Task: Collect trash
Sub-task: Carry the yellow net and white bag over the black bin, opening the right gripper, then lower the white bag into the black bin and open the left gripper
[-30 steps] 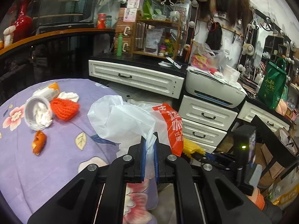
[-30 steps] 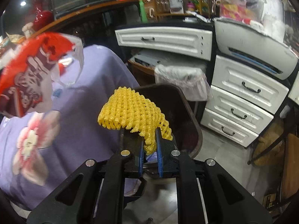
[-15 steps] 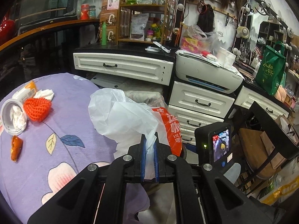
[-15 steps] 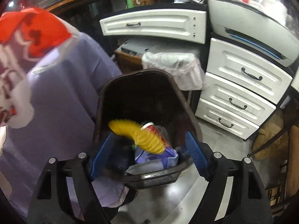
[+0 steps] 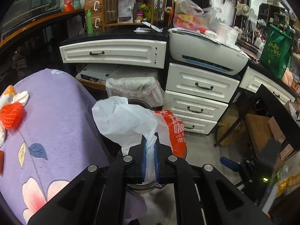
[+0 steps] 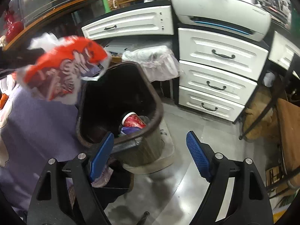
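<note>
Your left gripper [image 5: 149, 150] pinches a thin, crinkled plastic bag [image 5: 127, 120], white and semi-gloss, with an orange printed panel at its 3 o'clock side. The tablecloth [image 5: 56, 123] is matt woven cloth. At 9 o'clock you have an orange knitted net [image 5: 11, 115], rough. The bin [image 6: 120, 101] is dark smooth plastic; the floor [image 6: 187, 193] is glossy. Your pads [image 6: 196, 156] are ribbed blue rubber.

Dim indoor light, fisheye-warped edges
</note>
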`<state>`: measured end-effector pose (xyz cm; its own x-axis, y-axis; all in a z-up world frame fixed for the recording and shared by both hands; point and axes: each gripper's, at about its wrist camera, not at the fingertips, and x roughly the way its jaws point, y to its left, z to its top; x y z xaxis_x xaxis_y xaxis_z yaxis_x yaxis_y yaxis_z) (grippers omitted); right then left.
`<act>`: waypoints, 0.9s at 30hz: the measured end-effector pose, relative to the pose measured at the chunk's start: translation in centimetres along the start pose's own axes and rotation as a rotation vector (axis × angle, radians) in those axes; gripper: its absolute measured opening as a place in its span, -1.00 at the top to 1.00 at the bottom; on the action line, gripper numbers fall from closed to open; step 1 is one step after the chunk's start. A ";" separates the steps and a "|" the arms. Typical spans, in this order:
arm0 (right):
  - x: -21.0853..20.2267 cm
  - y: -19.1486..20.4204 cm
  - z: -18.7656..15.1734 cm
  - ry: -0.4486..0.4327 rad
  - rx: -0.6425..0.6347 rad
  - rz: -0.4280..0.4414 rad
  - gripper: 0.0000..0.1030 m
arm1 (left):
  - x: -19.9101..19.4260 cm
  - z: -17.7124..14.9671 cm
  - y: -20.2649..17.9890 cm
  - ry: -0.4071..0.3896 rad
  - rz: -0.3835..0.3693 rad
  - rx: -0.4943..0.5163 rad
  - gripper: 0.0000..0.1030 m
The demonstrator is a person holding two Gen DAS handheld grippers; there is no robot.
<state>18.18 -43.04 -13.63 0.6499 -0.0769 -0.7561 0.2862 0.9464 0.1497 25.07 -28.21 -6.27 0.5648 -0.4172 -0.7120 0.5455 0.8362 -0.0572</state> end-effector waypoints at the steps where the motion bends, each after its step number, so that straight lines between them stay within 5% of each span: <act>1: -0.5 -0.3 0.0 -0.007 0.004 -0.003 -0.53 | 0.4 0.1 -0.2 0.007 0.000 0.001 0.85; 21: -4.3 -0.8 0.6 -0.070 -0.017 -0.054 -0.53 | 4.4 0.2 -1.0 0.073 0.020 0.006 0.82; 24: -4.5 -0.7 0.6 -0.071 -0.018 -0.056 -0.53 | 4.3 0.1 -1.1 0.071 0.017 0.006 0.33; 26: -4.6 -0.7 0.7 -0.072 -0.015 -0.055 -0.53 | 3.7 0.1 -1.2 0.042 0.013 0.008 -0.20; 27: -4.6 -0.7 0.7 -0.072 -0.014 -0.055 -0.53 | 3.4 0.1 -1.3 0.027 0.011 0.011 -0.23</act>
<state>15.49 -43.57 -9.81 0.6826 -0.1509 -0.7150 0.3136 0.9443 0.1001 26.36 -30.73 -8.53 0.5538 -0.3984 -0.7312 0.5464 0.8365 -0.0420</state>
